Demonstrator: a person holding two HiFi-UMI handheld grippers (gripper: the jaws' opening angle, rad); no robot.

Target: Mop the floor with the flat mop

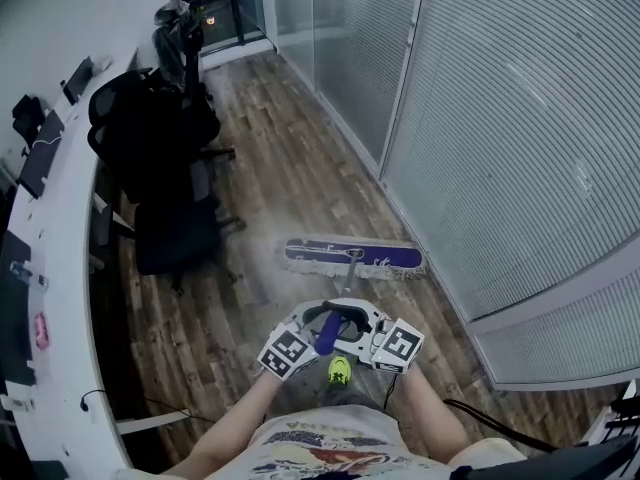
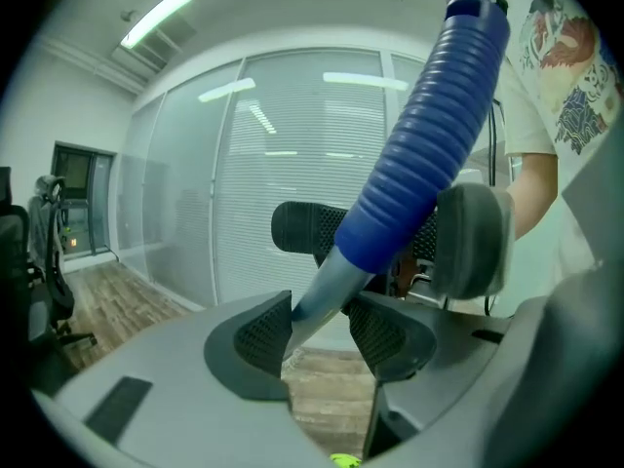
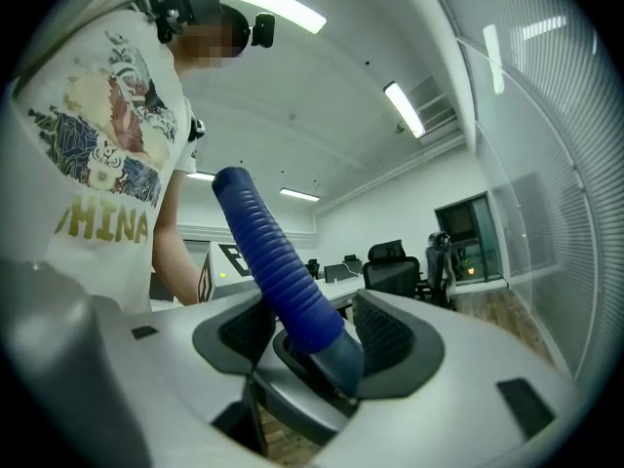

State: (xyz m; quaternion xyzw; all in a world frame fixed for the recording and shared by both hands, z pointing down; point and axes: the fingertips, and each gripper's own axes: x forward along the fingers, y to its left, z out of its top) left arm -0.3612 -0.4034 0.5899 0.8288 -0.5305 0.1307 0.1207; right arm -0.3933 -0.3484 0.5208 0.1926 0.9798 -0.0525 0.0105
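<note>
A long flat mop head (image 1: pixel 350 256), purple cloth with a pale fringe, lies crosswise on the brown wood-plank floor (image 1: pixel 290 168). It sits near the foot of the white-slatted glass partition (image 1: pixel 500 118) on the right. Its thin metal handle (image 1: pixel 349 274), sleeved in blue ribbed plastic at the near end, runs back toward the person. The left gripper (image 1: pixel 308 330) and right gripper (image 1: pixel 352 333), white casings with black-and-white marker cubes, meet on the handle from either side. Their jaws seem closed on it, though the casings cover the pads. A yellow-green shoe (image 1: pixel 340 370) shows just below. Black office chairs (image 1: pixel 165 148) stand at the left beside a curved white desk (image 1: pixel 65 218).
</note>
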